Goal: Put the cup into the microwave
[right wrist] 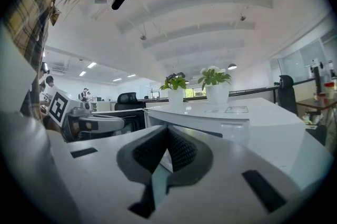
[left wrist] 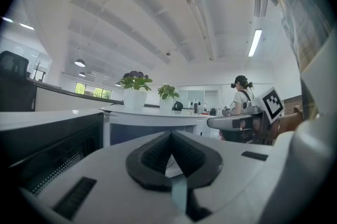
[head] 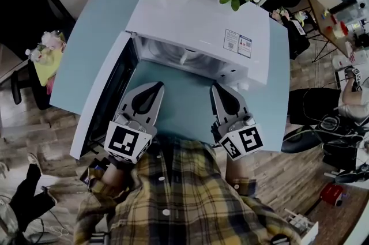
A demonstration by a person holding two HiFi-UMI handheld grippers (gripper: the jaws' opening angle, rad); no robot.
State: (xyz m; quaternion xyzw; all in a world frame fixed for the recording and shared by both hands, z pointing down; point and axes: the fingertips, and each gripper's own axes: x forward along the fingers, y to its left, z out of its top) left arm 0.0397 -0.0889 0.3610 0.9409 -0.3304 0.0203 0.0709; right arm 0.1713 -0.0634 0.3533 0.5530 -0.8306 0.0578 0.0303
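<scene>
Head view: shows left gripper (head: 155, 87) and right gripper (head: 217, 88) both pinched fully together, gripping nothing, tips over bare teal table (head: 184, 94) just on the near side of the white microwave (head: 196, 25). Finds door (head: 106, 94) swung wide to the left, cavity mouth unblocked, left gripper close beside the door. Cannot place the cup; notes only a pale blur inside the cavity. Spots sticker (head: 237, 42) on microwave top, print too small to read.
Left gripper view: confirms pads meeting, nothing between; door edge at left.
Right gripper view: same, pads closed, empty; microwave ahead and to the right.
</scene>
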